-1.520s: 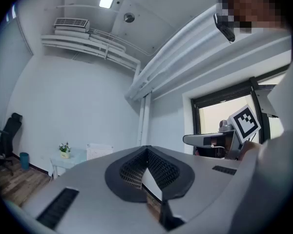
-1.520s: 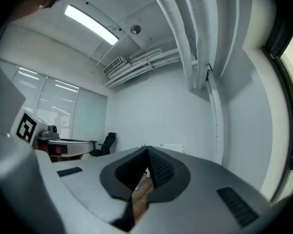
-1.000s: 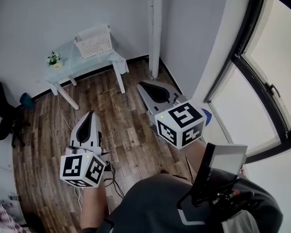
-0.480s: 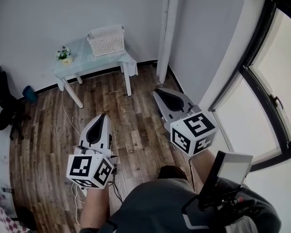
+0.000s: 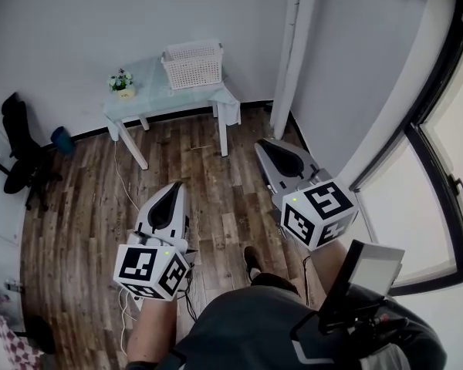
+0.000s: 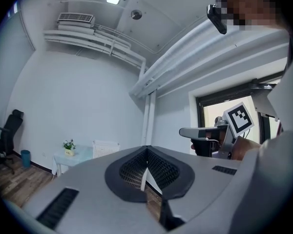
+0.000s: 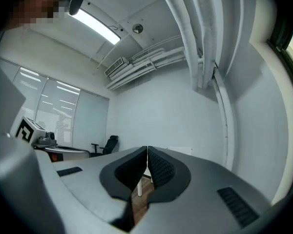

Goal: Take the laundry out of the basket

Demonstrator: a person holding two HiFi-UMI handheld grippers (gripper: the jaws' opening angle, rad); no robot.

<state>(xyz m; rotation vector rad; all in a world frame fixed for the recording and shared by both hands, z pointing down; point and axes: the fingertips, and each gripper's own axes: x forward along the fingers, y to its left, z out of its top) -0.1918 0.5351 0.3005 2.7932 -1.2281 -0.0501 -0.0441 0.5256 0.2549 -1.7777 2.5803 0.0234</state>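
A white laundry basket point(image 5: 193, 64) stands on a small pale table point(image 5: 149, 96) against the far wall; its contents cannot be seen from here. The same basket point(image 6: 105, 148) shows small in the left gripper view. My left gripper point(image 5: 176, 186) is held over the wooden floor, well short of the table, jaws shut with nothing between them. My right gripper point(image 5: 263, 142) is held to the right, near a white column, also shut and holding nothing. Both point toward the far wall.
A white column point(image 5: 293, 52) rises right of the table. A small plant pot point(image 5: 122, 83) sits on the table's left end. A black office chair point(image 5: 19, 156) and a blue bin point(image 5: 61, 139) stand at the left wall. Cables lie on the floor point(image 5: 216, 199). Windows run along the right.
The table and basket have shifted right and slightly nearer in the head view. Both grippers have stayed shut and in much the same stance.
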